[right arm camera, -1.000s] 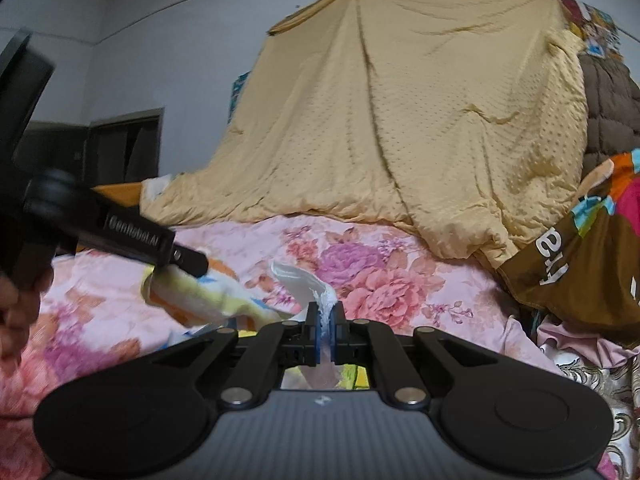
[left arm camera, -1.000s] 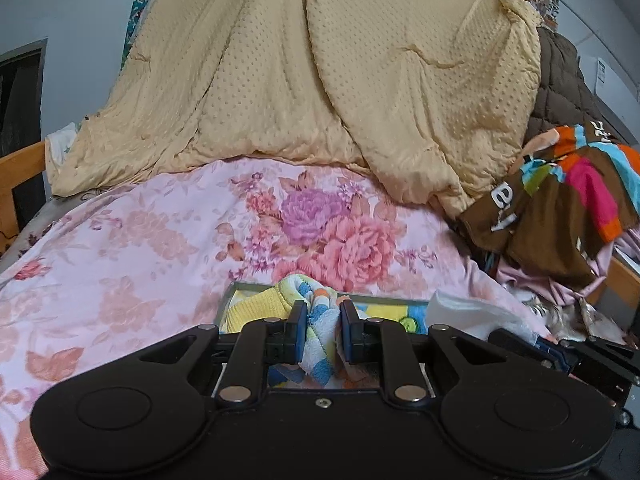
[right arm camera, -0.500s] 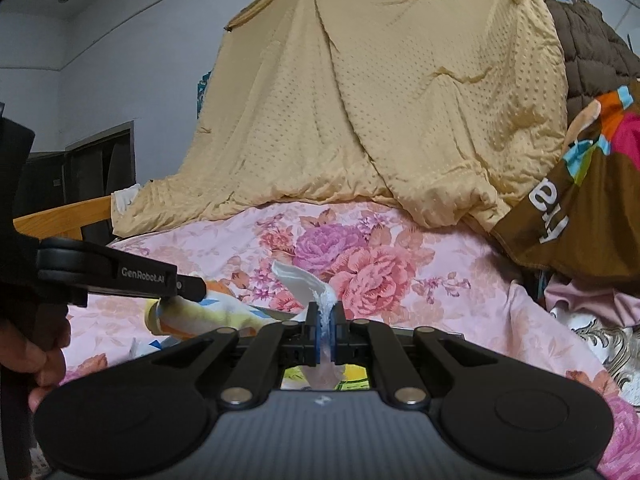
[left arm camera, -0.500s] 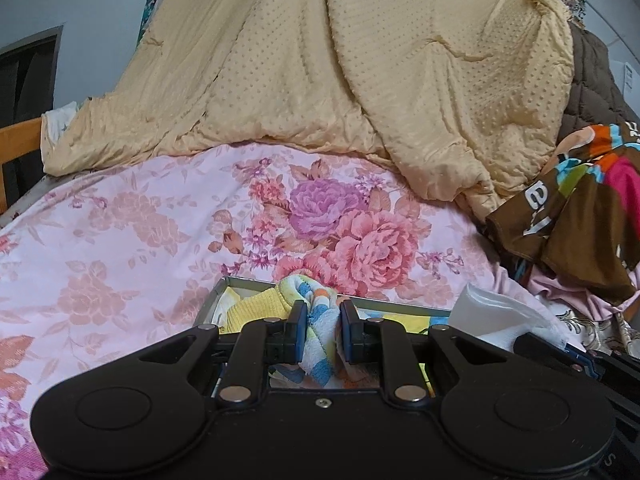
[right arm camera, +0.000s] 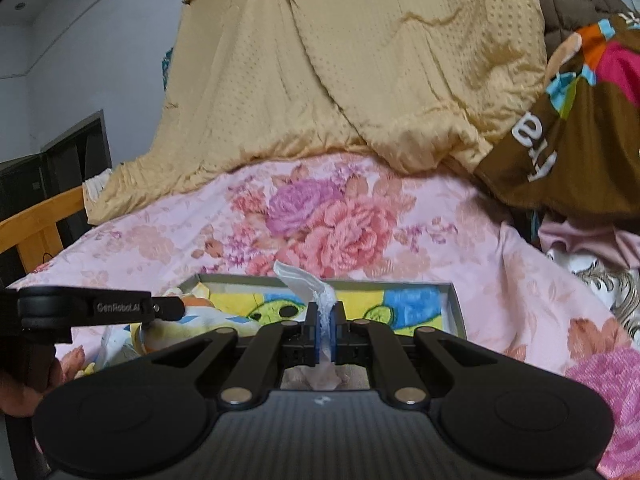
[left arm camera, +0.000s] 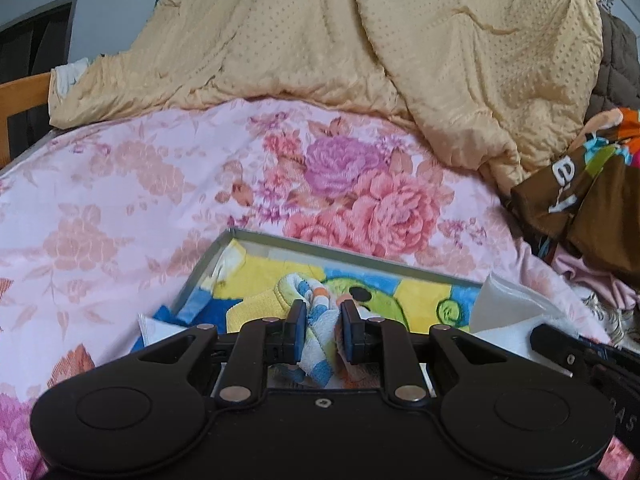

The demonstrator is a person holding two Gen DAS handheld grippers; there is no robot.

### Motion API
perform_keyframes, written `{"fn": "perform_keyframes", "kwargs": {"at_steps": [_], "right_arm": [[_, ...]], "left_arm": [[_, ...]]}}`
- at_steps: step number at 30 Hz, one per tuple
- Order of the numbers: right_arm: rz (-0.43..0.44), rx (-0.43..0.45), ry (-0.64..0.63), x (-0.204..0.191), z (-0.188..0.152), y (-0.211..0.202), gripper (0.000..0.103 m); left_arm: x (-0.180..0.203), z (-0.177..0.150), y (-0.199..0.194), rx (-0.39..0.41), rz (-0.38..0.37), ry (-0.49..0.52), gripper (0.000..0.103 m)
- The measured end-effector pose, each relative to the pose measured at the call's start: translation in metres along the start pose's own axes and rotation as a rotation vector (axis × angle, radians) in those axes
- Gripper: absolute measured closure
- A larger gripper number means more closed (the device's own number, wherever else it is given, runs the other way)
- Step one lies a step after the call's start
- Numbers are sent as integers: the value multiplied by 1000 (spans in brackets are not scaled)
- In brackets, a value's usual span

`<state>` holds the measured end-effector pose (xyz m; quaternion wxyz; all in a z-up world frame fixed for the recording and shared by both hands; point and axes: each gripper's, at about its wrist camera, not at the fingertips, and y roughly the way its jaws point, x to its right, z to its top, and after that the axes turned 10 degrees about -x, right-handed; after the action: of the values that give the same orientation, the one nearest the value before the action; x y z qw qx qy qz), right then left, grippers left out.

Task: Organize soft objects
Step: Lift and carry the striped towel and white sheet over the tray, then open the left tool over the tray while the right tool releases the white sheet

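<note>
My left gripper (left arm camera: 322, 322) is shut on a bunched striped towel (left arm camera: 316, 312) of blue, white, orange and yellow. It hangs just over a shallow grey box (left arm camera: 304, 242) that lies on the floral bed cover and holds a yellow, blue and green cartoon cloth (left arm camera: 420, 300). My right gripper (right arm camera: 327, 318) is shut on a thin white cloth (right arm camera: 304, 280), above the same grey box (right arm camera: 456, 304). In the right wrist view the left gripper (right arm camera: 164, 307) comes in from the left with the towel (right arm camera: 192, 326) under it. The white cloth (left arm camera: 516, 312) also shows at lower right in the left wrist view.
A big tan quilt (left arm camera: 360, 48) hangs behind the bed. A brown multicoloured garment (right arm camera: 560, 128) and other clothes pile up at the right. A wooden bed rail (right arm camera: 36, 224) runs along the left edge. The pink floral cover (left arm camera: 120, 200) spreads around the box.
Both grippers have sunk toward the bed with their cloths still held. The grey box and its cartoon cloth now show much more fully under them.
</note>
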<state>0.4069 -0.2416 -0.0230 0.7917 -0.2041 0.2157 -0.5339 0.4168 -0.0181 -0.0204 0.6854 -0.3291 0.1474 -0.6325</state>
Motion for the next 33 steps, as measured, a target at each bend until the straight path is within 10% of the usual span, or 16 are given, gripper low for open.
{"fn": "perform_keyframes", "kwargs": {"at_steps": [11, 33], "right_arm": [[6, -33, -13, -4, -2, 2, 88], [-10, -17, 2, -9, -1, -27, 34]], "left_arm": [[0, -13, -1, -23, 11, 23, 68], [-2, -23, -36, 17, 17, 27, 13]]}}
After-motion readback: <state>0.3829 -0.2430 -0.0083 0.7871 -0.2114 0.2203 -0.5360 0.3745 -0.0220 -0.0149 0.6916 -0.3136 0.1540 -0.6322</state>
